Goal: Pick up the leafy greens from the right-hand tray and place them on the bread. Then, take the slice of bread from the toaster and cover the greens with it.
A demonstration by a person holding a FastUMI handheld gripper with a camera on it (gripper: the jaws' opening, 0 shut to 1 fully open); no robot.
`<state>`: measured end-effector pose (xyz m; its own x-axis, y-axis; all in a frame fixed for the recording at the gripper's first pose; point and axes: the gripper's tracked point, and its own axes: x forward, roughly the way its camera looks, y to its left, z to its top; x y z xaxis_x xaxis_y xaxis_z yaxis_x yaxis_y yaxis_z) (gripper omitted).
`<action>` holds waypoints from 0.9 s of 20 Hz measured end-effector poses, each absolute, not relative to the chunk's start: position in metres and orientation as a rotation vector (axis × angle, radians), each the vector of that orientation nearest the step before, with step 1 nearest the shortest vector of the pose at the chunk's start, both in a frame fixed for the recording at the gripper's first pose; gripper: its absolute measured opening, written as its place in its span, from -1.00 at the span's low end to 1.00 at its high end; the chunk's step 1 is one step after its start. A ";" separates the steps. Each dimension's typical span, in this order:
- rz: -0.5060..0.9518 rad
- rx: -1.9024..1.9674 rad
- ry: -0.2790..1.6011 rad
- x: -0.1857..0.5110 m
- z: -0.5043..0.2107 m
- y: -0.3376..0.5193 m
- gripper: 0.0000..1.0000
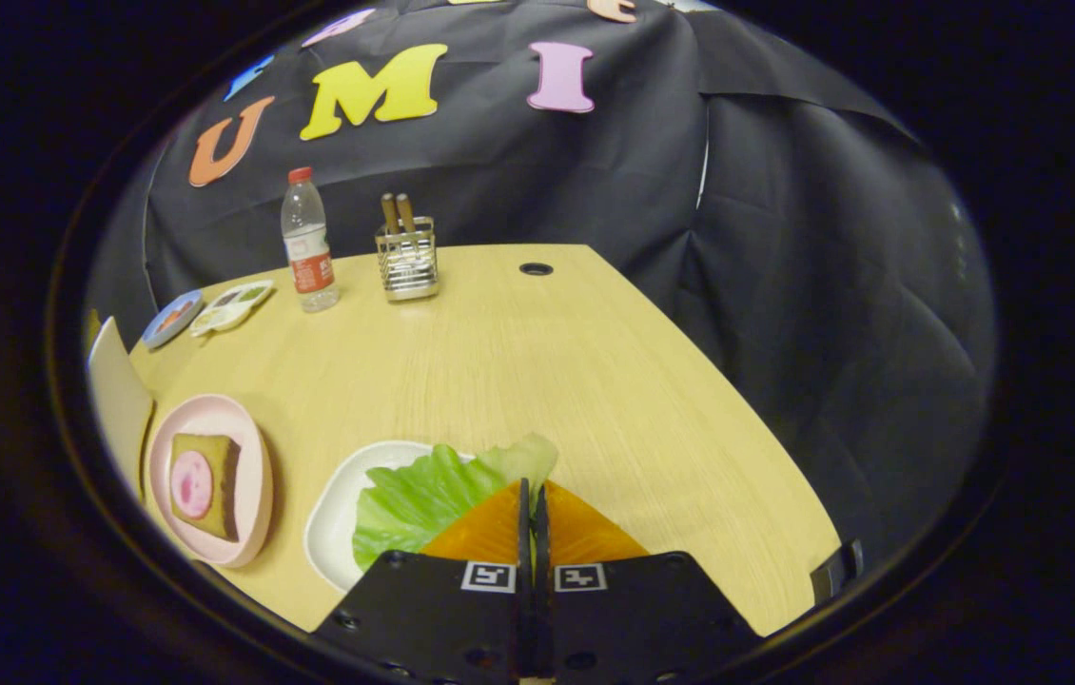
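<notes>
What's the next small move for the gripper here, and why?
Probably lift and carry toward the pink plate. The gripper looks closed with the lettuce leaf at its fingertips, over the white tray; whether both fingers press it is unclear. The bread with its pink slice waits, uncovered.

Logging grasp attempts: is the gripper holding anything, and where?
The gripper looks closed on the green leafy lettuce, at its near edge over the white tray.

Leafy greens (423, 495) lie on a tray (333, 533), seemingly under the claw (530, 499); bread (205, 485) plate (247, 447) left.
</notes>
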<state>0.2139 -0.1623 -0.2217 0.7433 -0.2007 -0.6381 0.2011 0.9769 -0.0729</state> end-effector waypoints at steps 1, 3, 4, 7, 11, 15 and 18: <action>-0.221 -0.003 0.685 0.213 -0.217 -0.161 -1.00; -0.215 -0.015 0.668 0.210 -0.206 -0.156 -1.00; -0.207 -0.014 0.655 0.208 -0.198 -0.151 -0.99; -0.178 -0.025 0.621 0.200 -0.179 -0.135 -0.99; -0.142 -0.048 0.580 0.190 -0.151 -0.108 -0.99; -0.097 -0.094 0.549 0.178 -0.132 -0.071 -1.00; -0.057 -0.133 0.520 0.171 -0.123 -0.038 -0.99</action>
<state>0.1709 -0.0375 -0.1226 0.8666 -0.0878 -0.4913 0.0206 0.9898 -0.1406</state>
